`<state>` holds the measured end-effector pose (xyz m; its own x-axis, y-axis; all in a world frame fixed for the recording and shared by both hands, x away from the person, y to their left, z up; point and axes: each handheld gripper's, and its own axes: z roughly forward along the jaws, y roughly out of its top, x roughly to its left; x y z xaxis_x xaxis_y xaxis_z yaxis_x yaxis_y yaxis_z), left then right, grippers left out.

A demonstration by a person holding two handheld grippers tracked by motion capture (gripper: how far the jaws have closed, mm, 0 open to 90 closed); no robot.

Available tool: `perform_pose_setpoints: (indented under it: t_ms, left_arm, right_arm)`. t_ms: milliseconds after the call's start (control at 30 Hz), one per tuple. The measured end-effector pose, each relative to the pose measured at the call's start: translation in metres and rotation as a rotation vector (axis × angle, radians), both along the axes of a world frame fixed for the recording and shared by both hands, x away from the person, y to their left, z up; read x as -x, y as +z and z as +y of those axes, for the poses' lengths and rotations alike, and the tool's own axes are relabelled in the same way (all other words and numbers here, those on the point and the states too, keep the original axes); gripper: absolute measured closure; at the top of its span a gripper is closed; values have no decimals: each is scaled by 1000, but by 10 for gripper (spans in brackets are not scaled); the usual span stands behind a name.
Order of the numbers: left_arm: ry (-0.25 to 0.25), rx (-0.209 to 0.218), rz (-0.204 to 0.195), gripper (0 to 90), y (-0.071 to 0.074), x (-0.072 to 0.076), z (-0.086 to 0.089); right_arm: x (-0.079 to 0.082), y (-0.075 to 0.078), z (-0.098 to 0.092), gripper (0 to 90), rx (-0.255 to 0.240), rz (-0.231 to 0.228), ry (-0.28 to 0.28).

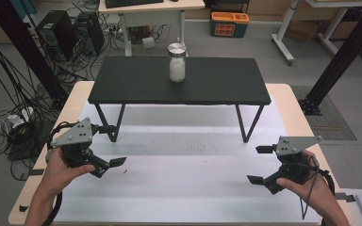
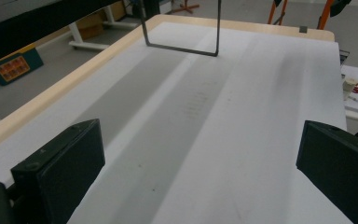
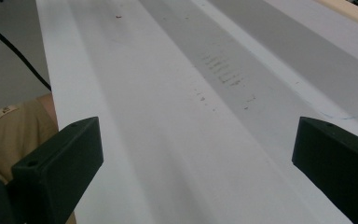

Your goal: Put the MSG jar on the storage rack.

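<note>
High view: white-topped desk [image 1: 179,188] with wooden edge, small black stand [image 1: 179,80] on thin metal legs set across its far half. Glass jar [image 1: 176,62] with metal lid, white contents, upright on the stand top near the middle of the far edge — well apart from both claws. Left claw [image 1: 112,145] held in left hand [image 1: 63,167] over the near-left part of the desk, jaws spread wide, nothing between them. Right claw [image 1: 260,164] held in right hand [image 1: 306,186] over the near-right part, jaws likewise spread, empty. Both pointing inward toward the desk's middle. Floor behind cluttered: cables, black computer towers [image 1: 70,33], orange-and-teal toolbox [image 1: 229,23].

Left gripper view: two black jaws at the bottom corners, far apart — bare white desk surface [image 2: 242,116] between them, grey shadow bands along it. One U-shaped leg of the stand [image 2: 182,46] at the far end. Toolbox [image 2: 11,67] on the floor at left.

Right gripper view: jaws wide apart, white desk surface [image 3: 168,130] with faint marks between them. Tan sleeve or clothing [image 3: 14,135] at lower left beyond the desk edge.
</note>
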<state>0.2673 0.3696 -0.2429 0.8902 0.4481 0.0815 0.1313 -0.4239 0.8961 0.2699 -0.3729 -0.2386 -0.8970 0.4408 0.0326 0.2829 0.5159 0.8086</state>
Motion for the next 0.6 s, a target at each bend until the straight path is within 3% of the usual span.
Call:
perform_pose_setpoints:
  t_ms: [600]
  left_arm:
    - [0, 4, 2, 12, 0, 1, -1]
  right_arm:
    - [5, 2, -3, 16, -5, -18, -10]
